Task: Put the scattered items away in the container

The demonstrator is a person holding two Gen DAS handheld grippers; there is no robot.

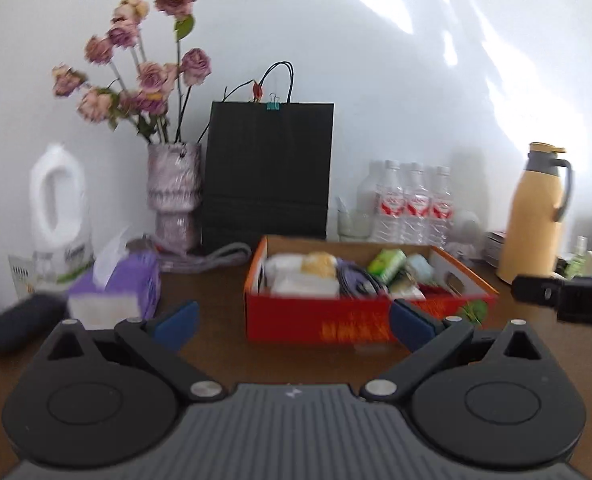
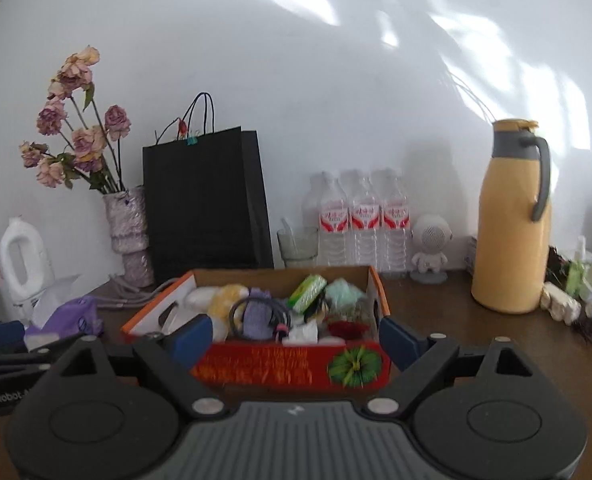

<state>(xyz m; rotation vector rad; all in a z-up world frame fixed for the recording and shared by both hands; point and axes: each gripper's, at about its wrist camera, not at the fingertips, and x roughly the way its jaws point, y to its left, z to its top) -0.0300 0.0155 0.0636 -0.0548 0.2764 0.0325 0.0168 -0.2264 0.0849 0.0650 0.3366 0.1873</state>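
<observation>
A white plastic jug and a purple tissue pack are seen at the left of the brown wooden worktop. The left gripper is held with jaws spread wide, nothing between them. The red-and-orange cardboard box, filled with assorted small items, is seen mid-worktop before a black paper bag. The right gripper is likewise released, empty. A yellow thermos jug stands at the right.

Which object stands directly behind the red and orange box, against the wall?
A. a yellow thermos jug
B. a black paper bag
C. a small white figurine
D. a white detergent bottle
B: the black paper bag rises just behind the back edge of the red and orange box, while the yellow thermos jug stands off to the right.
</observation>
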